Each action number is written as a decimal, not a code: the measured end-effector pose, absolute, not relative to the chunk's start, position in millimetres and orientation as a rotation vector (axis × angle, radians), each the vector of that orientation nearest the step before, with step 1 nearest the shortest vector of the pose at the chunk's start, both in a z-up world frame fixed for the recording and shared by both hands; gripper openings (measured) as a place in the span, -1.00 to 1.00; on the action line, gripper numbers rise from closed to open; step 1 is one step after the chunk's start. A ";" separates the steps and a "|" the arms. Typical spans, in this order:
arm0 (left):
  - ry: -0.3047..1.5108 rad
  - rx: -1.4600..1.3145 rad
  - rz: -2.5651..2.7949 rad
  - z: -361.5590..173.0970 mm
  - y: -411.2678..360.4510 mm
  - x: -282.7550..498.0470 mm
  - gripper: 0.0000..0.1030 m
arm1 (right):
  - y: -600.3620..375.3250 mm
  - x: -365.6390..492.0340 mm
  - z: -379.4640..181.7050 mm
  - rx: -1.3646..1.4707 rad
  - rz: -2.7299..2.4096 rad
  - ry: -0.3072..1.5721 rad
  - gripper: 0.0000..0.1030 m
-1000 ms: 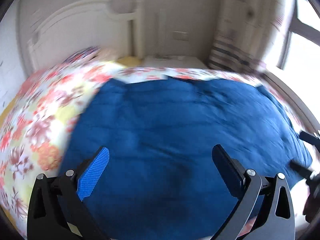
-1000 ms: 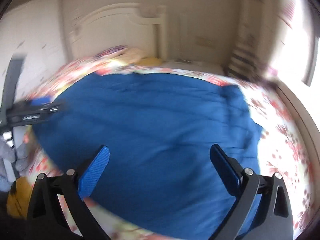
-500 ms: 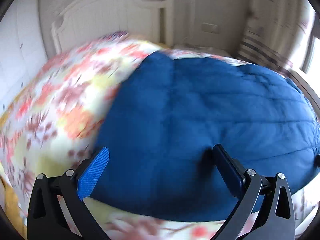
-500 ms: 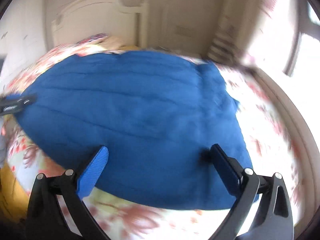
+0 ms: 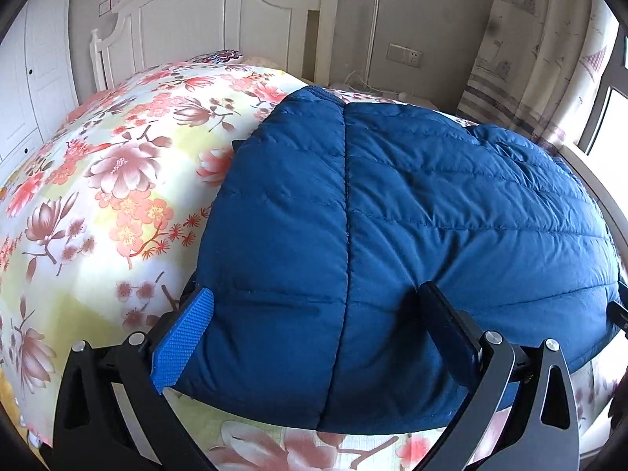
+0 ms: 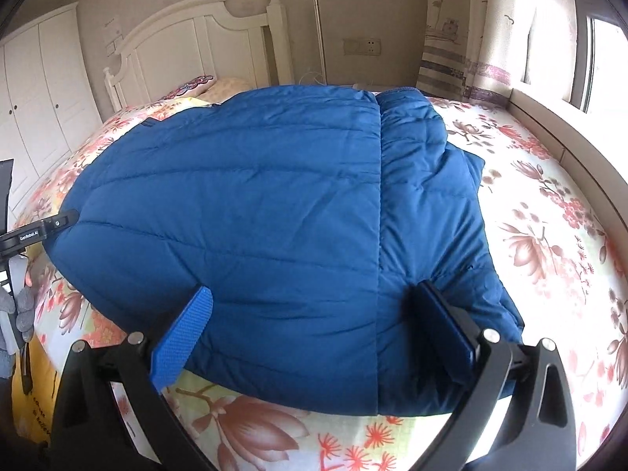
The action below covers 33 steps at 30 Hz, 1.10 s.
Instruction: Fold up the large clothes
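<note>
A large blue quilted down jacket [image 5: 412, 216] lies spread flat on the flowered bed cover [image 5: 110, 180]. My left gripper [image 5: 318, 322] is open, its jaws wide apart over the jacket's near left corner, holding nothing. My right gripper [image 6: 314, 322] is open too, straddling the jacket's [image 6: 255, 212] near right part by the side seam. A sleeve or folded side panel [image 6: 424, 180] lies along the right edge. The left gripper's tip [image 6: 51, 227] shows at the left rim of the right wrist view.
The white headboard [image 5: 204, 19] stands at the far end, with a pillow [image 6: 196, 82] below it. White wardrobe doors [image 6: 35, 98] are on the left. A curtain [image 5: 541, 51] and window ledge [image 6: 557, 133] run along the right. A wall socket [image 5: 404, 55] sits behind.
Both grippers have drawn back towards the near edge of the bed and steadied; the left one has shifted to the jacket's left corner. Both jaws stay open throughout.
</note>
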<state>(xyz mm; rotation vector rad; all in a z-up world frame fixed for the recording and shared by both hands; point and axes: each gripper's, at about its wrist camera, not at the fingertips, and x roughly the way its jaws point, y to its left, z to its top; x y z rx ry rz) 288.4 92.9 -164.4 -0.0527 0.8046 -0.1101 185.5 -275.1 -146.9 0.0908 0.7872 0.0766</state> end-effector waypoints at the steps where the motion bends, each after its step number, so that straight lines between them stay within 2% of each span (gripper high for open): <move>1: 0.804 -0.054 -0.111 -164.3 92.5 288.3 0.91 | -275.2 185.8 -146.8 0.091 0.077 0.788 0.96; 12: 0.796 -0.043 -0.102 -163.5 91.9 287.7 0.91 | -276.4 182.7 -144.6 0.106 0.085 0.776 0.96; 18: 0.797 -0.037 -0.096 -163.3 91.7 287.8 0.91 | -281.8 182.7 -114.5 0.160 0.029 0.726 0.95; 22: 0.803 -0.028 -0.089 -163.5 91.0 288.9 0.91 | -274.4 221.9 -69.9 0.141 0.067 0.647 0.95; 26: 0.808 -0.023 -0.087 -163.6 90.7 289.3 0.91 | -268.0 290.2 -49.9 0.102 0.067 0.674 0.95; 30: 0.812 -0.024 -0.088 -163.6 90.1 288.8 0.91 | -274.4 357.3 -74.6 0.091 0.047 0.802 0.95; 32: 0.815 -0.021 -0.089 -163.3 90.0 288.6 0.91 | -281.5 383.4 -116.8 0.108 0.032 0.962 0.96; 33: 0.817 -0.020 -0.090 -163.3 89.7 288.4 0.91 | -290.5 387.6 -128.4 0.182 0.070 0.975 0.96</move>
